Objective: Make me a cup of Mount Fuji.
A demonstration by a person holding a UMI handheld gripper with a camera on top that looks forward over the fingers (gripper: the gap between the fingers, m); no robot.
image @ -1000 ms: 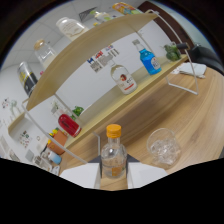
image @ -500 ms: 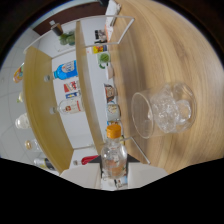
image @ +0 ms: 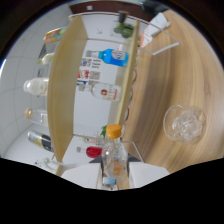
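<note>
Hand-held gripper (image: 114, 176) clamps orange-capped bottle (image: 113, 154); ice glass (image: 184, 122) well beyond, on table.

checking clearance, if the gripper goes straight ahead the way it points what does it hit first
The gripper holds an orange-capped bottle; straight ahead, it would probably meet the wooden shelf first, though depth is unclear.

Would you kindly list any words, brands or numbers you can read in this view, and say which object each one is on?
None can be read.
Small bottle with the orange cap, held between the fingers of the gripper: no readable label.
Blue bottle on the wooden shelf: label too blurred.
Clear bottle with a red-marked label: print too blurred.
Glass of ice on the table: no text.
</note>
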